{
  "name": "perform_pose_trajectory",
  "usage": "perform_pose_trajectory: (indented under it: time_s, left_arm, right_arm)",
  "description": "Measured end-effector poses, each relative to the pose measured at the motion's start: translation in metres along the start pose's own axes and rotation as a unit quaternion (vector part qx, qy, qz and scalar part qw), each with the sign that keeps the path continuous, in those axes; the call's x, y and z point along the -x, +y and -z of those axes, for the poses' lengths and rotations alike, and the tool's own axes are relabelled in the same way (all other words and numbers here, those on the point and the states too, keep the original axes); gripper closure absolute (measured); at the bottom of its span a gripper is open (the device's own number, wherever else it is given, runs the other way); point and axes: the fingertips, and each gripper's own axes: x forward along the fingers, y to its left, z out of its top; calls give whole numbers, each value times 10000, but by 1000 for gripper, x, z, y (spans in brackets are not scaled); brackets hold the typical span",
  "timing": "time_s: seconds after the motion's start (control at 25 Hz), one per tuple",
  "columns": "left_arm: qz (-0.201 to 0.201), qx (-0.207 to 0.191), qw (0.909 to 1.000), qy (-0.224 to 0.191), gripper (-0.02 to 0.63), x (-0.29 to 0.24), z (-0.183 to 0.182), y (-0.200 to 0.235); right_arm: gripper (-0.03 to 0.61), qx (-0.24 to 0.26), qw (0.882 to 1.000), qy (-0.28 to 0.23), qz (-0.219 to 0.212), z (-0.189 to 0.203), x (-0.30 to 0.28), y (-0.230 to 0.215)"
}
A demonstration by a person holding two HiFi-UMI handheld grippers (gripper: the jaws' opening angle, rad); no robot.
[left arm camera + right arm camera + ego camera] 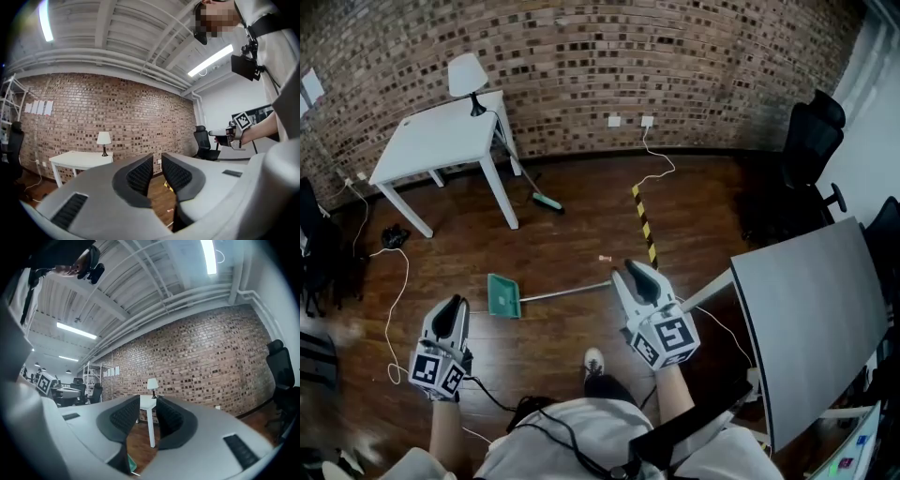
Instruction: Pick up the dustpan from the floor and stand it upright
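The green plastic dustpan with the long thin metal handle [504,296] lay flat on the dark wooden floor [562,244], just ahead of your feet and between your two hands. Its long axis ran left to right. The pan sat at the left end, and the handle reached right and a little toward the far brick wall. In the head view the handle's free end stopped just beside the tips of your right gripper [637,272], while the pan was near your left gripper [450,314] but clearly apart from it. The right hand therefore looked better placed for the handle and the left for the pan.

Both grippers pointed level at the far wall, not down at the floor. In the left gripper view the left gripper's [157,168] jaws stood a narrow way apart with nothing between them. The right gripper's [147,411] jaws stood wider apart, with only the room showing through the gap. Neither touched the dustpan. I judged that you needed to tip a gripper downward and lower it onto the handle.
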Motion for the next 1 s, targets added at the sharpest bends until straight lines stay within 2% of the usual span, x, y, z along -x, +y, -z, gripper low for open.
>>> perform_pose_trajectory:
  time_s: [0.12,0.2,0.4,0.64,0.72,0.8,1.0]
  left_arm:
    - [-26,-74,9999,109,546,-42,-6,16]
    - [8,-19,9998,195,546,-58,-2,21]
    - [245,77,9995,173,546,-97,3,27]
    - [515,235,9981,241,546,-108,15,45]
    - [569,338,9972,361,546,-108,32,52]
    - [702,307,9947,687,546,-115,61,53]
    - [1240,166,9792,1599,546,-134,146,37]
  right_arm:
    - [471,21,9999,-85,68,-12,-39,-30]
    - [505,13,9999,-107,52,-15,-55,-33]
    - [505,-70,9996,-155,222,-14,-83,-44]
    - [505,-53,9981,249,565,7,-95,-41]
    - [505,-3,9964,488,693,21,-95,-43]
    - [505,-52,9942,733,789,43,-93,-49]
    - [505,-498,9814,1532,1049,137,-76,-87]
